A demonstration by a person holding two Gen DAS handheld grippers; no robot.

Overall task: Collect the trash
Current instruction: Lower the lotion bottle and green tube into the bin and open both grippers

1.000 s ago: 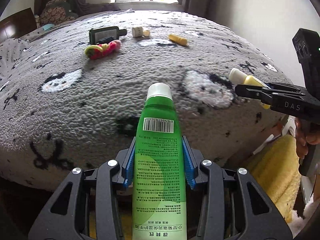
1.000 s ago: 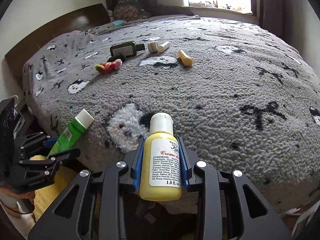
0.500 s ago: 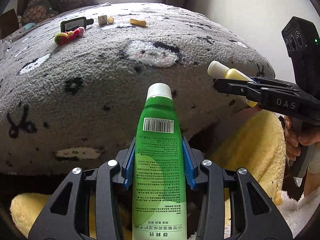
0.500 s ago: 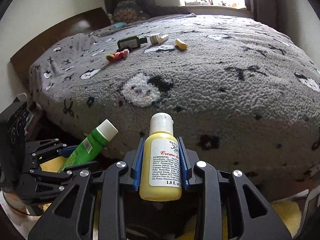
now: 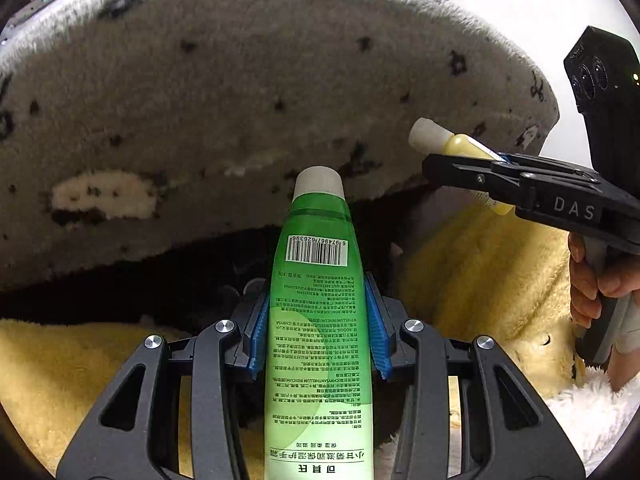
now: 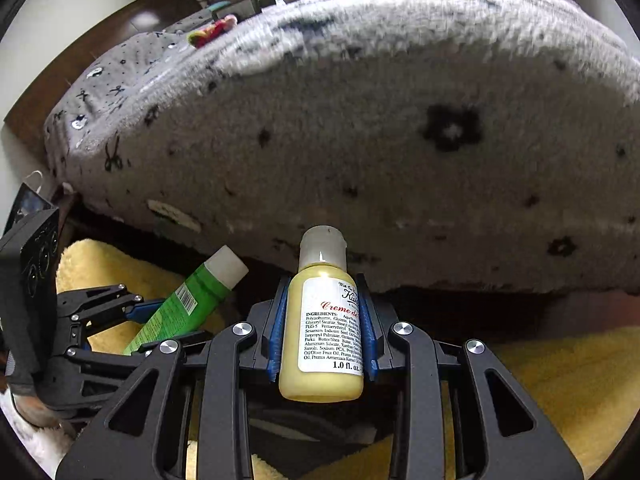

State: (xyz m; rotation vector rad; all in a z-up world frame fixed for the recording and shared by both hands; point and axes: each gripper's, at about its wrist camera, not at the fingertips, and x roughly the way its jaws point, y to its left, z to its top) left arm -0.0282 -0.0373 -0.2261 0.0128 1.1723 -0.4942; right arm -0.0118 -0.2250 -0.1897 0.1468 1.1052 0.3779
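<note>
Between blue fingers (image 5: 376, 328), green white-capped tube (image 5: 316, 320)

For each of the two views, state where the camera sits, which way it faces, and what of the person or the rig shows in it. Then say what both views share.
Left wrist: sits on the left gripper, looking down along the jaws shut on a green tube toward the bed's grey blanket; the person's hand grips the right gripper at right.
Right wrist: sits on the right gripper, jaws shut on a yellow bottle, facing the same blanket edge; the left gripper shows at lower left.
Shared: tube, bottle, blanket, yellow fleece below.
</note>
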